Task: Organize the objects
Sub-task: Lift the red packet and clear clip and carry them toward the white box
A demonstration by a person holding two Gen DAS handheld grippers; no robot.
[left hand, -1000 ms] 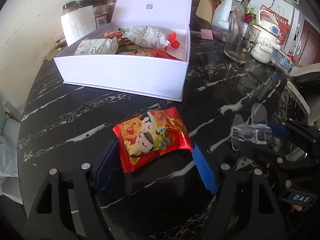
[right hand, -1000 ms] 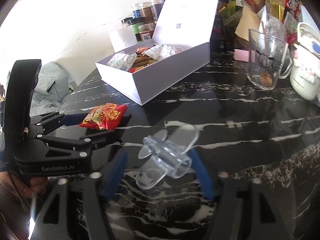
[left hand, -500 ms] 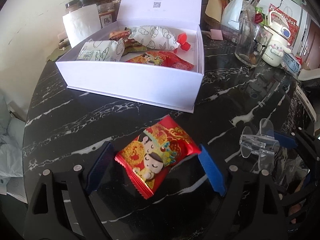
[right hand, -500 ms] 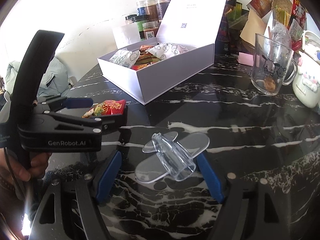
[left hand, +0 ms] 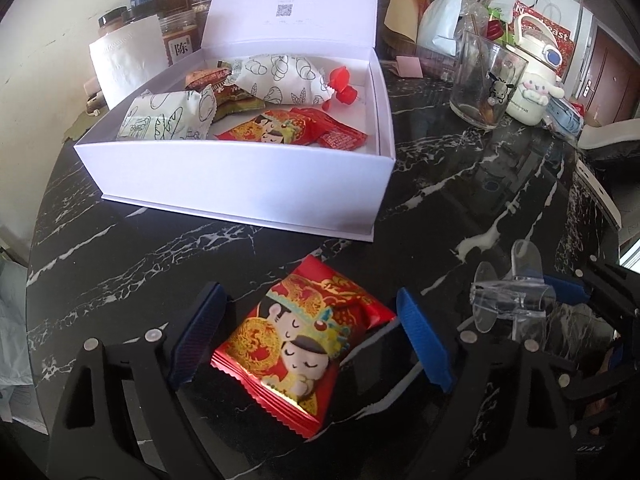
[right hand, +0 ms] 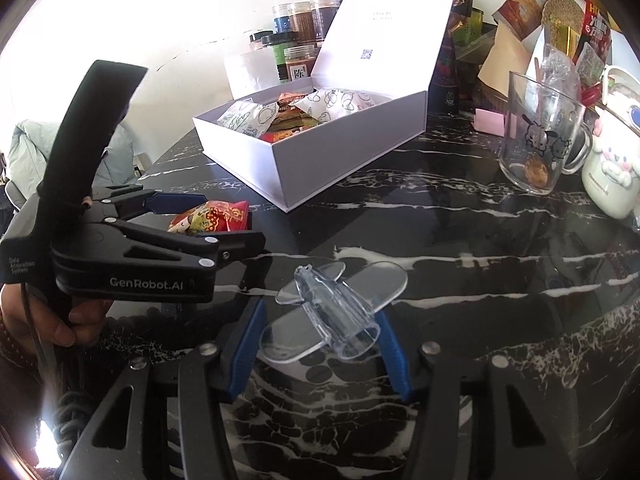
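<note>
Foil packet: red and gold, crinkly snack packet [left hand: 298,342] lies flat on the black marble table [left hand: 120,264], at 6 o'clock from the white box [left hand: 248,184].
Left gripper: the left gripper [left hand: 312,340] straddles the packet with its jaws wide, after some opening and closing in the last second; the blue pads [left hand: 424,344] stand clear of the wrapper on both sides, so nothing is held.
Handling, packet: likely light, soft and slippery; it should take a gentle squeeze across its puffed middle, not on the sealed serrated edges.
White box: lid up, already holding wrapped snacks [left hand: 280,76] and a matching red packet [left hand: 288,132]; bare floor shows at its 3 o'clock end.
Clear clip: a transparent plastic clip [right hand: 336,312] lies on the table at 3 o'clock from the packet.
Right gripper: the right gripper [right hand: 320,344] has just been closing on the clip, which sits between the jaws; the pads look near or against its sides, and firm contact cannot be told.
Handling, clip: probably stiff, smooth and light; best pinched on its tubular body, not the thin round tabs.
</note>
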